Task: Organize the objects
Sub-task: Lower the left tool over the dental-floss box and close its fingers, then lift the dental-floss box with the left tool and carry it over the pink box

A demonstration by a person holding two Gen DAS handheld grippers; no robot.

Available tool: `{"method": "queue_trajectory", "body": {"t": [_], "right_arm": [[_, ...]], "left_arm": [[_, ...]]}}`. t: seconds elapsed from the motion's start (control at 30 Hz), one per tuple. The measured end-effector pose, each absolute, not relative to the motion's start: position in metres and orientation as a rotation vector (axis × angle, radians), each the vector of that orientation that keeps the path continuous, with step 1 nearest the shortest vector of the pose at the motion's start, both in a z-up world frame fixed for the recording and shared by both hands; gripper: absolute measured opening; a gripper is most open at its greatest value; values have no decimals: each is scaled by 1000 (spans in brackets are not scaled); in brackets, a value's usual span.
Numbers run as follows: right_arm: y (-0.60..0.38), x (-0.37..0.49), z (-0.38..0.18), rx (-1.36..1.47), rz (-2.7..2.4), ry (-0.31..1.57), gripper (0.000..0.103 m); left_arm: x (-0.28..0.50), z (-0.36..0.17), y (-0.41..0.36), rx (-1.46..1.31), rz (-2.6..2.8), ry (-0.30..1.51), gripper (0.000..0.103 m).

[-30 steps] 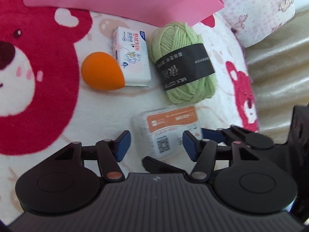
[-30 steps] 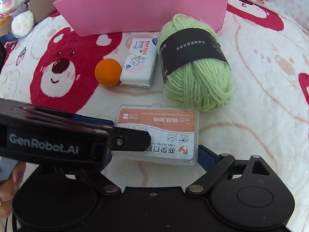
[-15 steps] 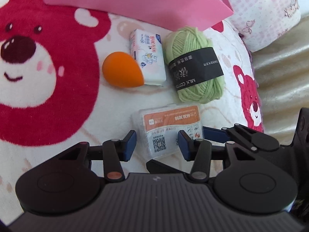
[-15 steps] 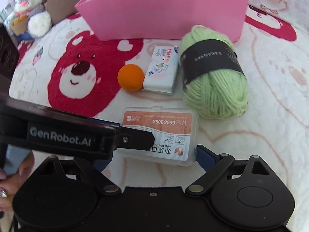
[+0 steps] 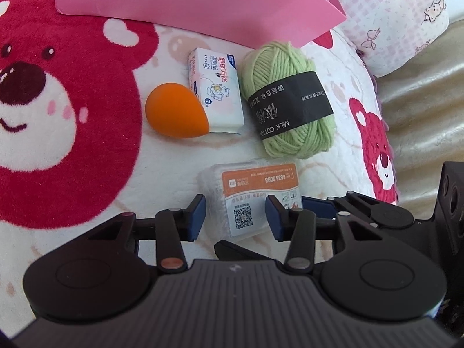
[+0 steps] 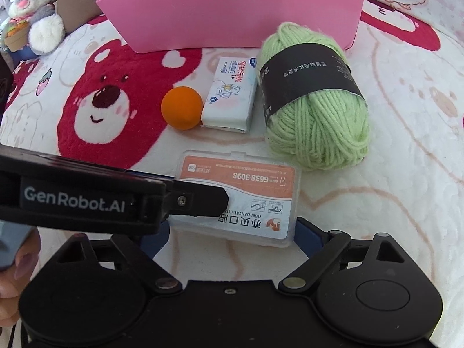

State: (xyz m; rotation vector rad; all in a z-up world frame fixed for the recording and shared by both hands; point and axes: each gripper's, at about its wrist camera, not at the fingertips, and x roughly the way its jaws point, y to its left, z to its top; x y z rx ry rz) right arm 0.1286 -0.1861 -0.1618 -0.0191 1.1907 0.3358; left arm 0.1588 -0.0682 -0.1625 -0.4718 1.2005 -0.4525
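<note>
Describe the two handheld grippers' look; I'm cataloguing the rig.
Both the left gripper and right gripper are matte black, with round pivot housings, linkage bars, silver rivets and blue-padded fingers. White "GenRobot.AI" lettering marks the left gripper's side.

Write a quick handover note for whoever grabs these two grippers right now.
Left gripper: jaws closing around the clear plastic box, not yet pinching it.
Right gripper: jaws wide open either side of the same box, holding nothing.
On the blanket: box nearest, then orange sponge, tissue pack and green yarn, in front of the pink bin.
Done: nothing seen in the bin.
Left: all four.
</note>
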Motion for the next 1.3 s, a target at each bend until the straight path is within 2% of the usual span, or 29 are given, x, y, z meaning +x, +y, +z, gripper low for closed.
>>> {"method": "queue_trajectory", "body": {"t": [0.37, 0.87, 1.3], "right_arm": [[-180, 115, -142, -77, 353, 1131, 94], [-192, 87, -88, 6, 387, 942, 93], [-184, 74, -44, 46, 383, 890, 93]], "left_arm": [[146, -144, -63, -459, -478, 1172, 43], [122, -82, -54, -431, -498, 1056, 43], [105, -28, -49, -343, -497, 1000, 43]]}}
